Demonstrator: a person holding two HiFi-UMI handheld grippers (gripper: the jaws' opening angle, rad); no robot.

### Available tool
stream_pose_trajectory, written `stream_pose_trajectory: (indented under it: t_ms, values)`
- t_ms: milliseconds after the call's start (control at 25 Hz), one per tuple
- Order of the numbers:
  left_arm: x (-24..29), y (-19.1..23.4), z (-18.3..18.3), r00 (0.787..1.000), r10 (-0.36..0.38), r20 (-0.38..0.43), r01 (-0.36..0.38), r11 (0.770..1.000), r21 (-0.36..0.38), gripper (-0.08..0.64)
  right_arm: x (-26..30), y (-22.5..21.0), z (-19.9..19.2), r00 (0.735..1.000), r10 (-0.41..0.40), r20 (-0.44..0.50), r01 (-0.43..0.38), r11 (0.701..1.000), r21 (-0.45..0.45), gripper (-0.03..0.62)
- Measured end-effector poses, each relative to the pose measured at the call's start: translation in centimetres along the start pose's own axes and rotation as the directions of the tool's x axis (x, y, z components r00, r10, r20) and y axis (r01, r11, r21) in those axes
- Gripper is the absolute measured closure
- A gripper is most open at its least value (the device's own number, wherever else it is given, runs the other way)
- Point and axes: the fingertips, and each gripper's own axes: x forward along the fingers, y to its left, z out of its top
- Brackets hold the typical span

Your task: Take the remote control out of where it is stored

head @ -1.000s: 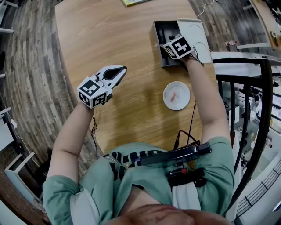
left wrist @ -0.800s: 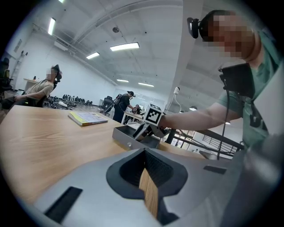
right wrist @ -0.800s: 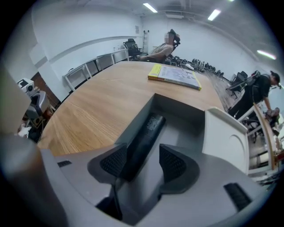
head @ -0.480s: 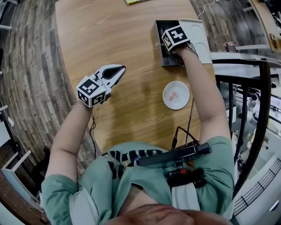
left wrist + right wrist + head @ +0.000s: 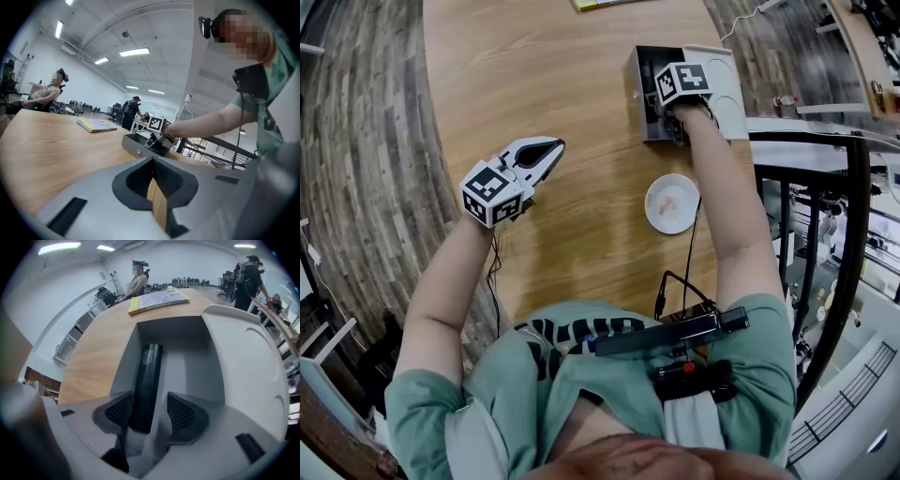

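A black remote control (image 5: 147,376) lies lengthwise in an open grey drawer (image 5: 125,359) at the far right of the wooden table (image 5: 534,75). My right gripper (image 5: 150,411) points steeply down into the drawer (image 5: 639,94). Its jaws have just been opening, and they now straddle the remote's near end. The remote sits close against the left pad (image 5: 119,411), with a gap to the other pad. In the head view the marker cube hides the right gripper (image 5: 667,105) tips. My left gripper (image 5: 555,143) hovers over the table's left side, tips together and empty (image 5: 152,161).
A white case (image 5: 727,84) adjoins the drawer on its right. A white plate (image 5: 672,203) with a pinkish bit sits nearer me. A yellow book (image 5: 159,300) lies at the table's far end. A black railing (image 5: 825,234) runs along the right. People are in the background.
My right gripper has moved farther along the drawer and lower into it, rolling so its marker cube faces differently. The left gripper has stayed put.
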Motion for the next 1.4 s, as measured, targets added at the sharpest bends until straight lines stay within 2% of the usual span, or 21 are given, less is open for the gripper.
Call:
stream_pose_trajectory:
  t_ms: [120,360,560,720,880,920,960,1120,1400]
  values:
    - [0.0,-0.2,-0.1,1.0,0.001,-0.002,-0.001,1.0,-0.001,0.565,-0.1,-0.1,-0.1,1.0,-0.005,0.023,0.005,1.0,-0.017,0.368]
    - [-0.2,-0.7,-0.2,1.0,-0.003,-0.008,0.003,1.0,0.01,0.565,-0.2,-0.2,0.0,0.999,-0.032,-0.018,0.032,0.999,-0.04,0.368]
    - [-0.6,-0.5,-0.2,1.0,-0.001,0.0,0.001,1.0,-0.007,0.565,-0.2,-0.2,-0.2,0.999,0.023,0.04,-0.025,0.998,0.054,0.368]
    - [-0.3,-0.4,-0.5,1.0,-0.001,-0.003,0.001,1.0,-0.017,0.565,-0.2,-0.2,-0.2,0.996,-0.026,0.081,0.028,0.999,-0.019,0.374]
    - [0.0,-0.6,-0.8,1.0,-0.007,-0.007,0.007,1.0,-0.023,0.565,-0.2,0.2,-0.2,0.995,-0.005,0.101,0.009,0.999,-0.039,0.38]
    - [0.1,-0.7,-0.9,1.0,-0.008,-0.007,0.008,1.0,-0.023,0.565,-0.1,0.4,-0.2,0.995,0.011,0.099,-0.008,0.999,-0.035,0.42]
    - [0.1,-0.8,-0.8,1.0,-0.009,-0.007,0.009,1.0,-0.023,0.565,-0.1,0.5,-0.3,0.995,0.025,0.098,-0.023,0.999,-0.026,0.433]
    - [-0.1,-1.0,-0.6,1.0,-0.011,-0.002,0.011,1.0,-0.024,0.565,-0.5,0.2,-0.5,0.992,0.055,0.113,-0.056,0.998,0.007,0.442]
    - [-0.8,-0.5,-0.3,1.0,0.001,0.007,-0.001,1.0,-0.028,0.565,-2.9,-0.3,-0.2,0.979,0.04,0.198,-0.047,0.998,0.034,0.458]
